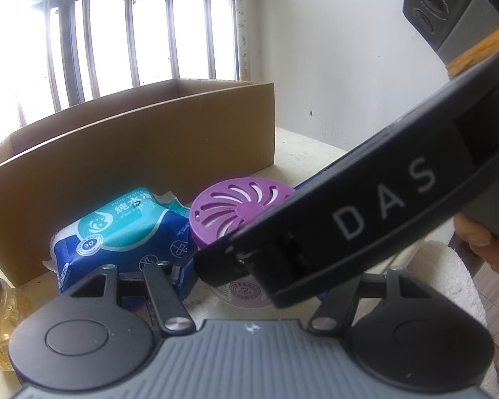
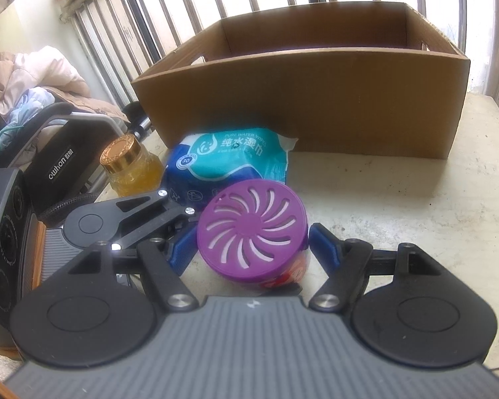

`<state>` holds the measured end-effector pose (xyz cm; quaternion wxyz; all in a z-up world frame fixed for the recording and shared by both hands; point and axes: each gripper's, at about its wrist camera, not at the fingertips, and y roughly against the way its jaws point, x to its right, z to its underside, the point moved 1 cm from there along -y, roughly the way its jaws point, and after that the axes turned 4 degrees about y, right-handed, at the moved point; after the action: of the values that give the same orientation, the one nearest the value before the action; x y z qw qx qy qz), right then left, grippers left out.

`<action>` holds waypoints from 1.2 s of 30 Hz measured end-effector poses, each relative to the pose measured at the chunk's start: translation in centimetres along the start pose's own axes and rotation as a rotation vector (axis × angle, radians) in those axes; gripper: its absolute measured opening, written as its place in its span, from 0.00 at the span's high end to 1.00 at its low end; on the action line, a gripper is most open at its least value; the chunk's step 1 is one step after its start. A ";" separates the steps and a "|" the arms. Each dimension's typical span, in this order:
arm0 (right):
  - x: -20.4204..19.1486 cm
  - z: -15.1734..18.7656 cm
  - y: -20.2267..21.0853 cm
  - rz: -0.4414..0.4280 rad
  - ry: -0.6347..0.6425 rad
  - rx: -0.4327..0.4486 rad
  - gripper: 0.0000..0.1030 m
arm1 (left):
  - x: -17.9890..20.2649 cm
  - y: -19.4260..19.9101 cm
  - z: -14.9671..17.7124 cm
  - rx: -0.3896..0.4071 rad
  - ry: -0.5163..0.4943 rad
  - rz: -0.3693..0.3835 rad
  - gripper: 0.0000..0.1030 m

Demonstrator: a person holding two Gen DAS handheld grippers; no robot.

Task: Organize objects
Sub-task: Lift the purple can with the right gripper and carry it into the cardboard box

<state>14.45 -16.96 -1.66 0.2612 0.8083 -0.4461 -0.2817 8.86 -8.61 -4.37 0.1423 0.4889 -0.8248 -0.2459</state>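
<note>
Barred-window tabletop [image 2: 399, 199], cardboard box [image 2: 299, 106] at back: right gripper [image 2: 251, 244] clamps purple-lidded air freshener [image 2: 252, 232] just before box, left gripper [image 2: 179, 229] shut on wet-wipes pack [image 2: 226, 163] beside it; grasp step, next lift both into box.

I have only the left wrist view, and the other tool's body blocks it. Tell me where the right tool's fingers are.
Observer: The right tool straddles the purple air freshener, with a blue finger close against each side.
Operator: Report what that gold thing beside the wipes is.
Observer: A gold-lidded jar of yellow contents, standing upright next to the wipes pack.
Operator: Check the box.
Observer: The cardboard box is open on top. Its far inner walls are bare, and its floor is hidden.
</note>
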 end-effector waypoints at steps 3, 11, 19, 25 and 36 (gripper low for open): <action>-0.5 -0.4 0.9 0.009 0.013 0.027 0.30 | 0.0 0.9 -0.7 0.027 -0.011 -0.011 0.36; -1.4 -3.8 3.9 0.014 0.075 0.129 0.30 | -0.5 2.8 -6.2 0.109 -0.059 -0.075 0.36; -0.5 -12.3 5.5 0.002 0.132 0.202 0.30 | -4.7 0.0 -16.5 0.152 -0.079 -0.136 0.36; 3.0 -20.2 4.0 -0.041 0.098 0.177 0.30 | -6.7 -1.7 -20.8 0.101 -0.047 -0.149 0.36; 10.9 -28.1 -5.5 -0.144 -0.051 -0.009 0.30 | -12.2 -11.3 -24.4 -0.106 -0.025 -0.142 0.36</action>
<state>41.82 -19.06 12.01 0.2327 0.8296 -0.3921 -0.3223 34.61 -8.94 9.97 0.1397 0.5349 -0.7755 -0.3049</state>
